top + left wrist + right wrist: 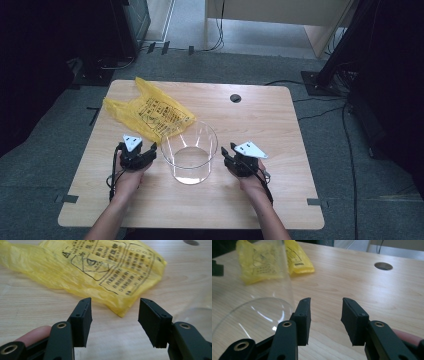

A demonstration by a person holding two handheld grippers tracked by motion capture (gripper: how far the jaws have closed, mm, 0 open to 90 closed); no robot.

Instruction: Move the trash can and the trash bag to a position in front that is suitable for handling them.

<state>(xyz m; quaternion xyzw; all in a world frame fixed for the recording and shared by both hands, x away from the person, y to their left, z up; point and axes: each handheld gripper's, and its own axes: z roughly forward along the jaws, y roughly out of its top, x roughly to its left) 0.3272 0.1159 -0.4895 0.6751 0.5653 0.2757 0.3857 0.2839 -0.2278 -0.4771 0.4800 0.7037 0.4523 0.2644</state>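
A clear round container [190, 150] stands upright near the middle of the wooden table [260, 125]. A crumpled yellow plastic bag [147, 112] with black print lies flat behind it to the left. My left gripper [152, 148] rests left of the container, open, with nothing between its jaws; the bag [100, 272] lies just ahead of it [115, 317]. My right gripper [227, 150] sits right of the container, open and empty. In the right gripper view the container's wall [269, 290] rises at the left of the jaws [325, 317], with the bag [274, 262] behind.
A round cable hole [235, 98] sits in the table's far middle. Beyond the table lie grey carpet, cables and black stands [325, 75]. Bare tabletop spreads to the right of the container.
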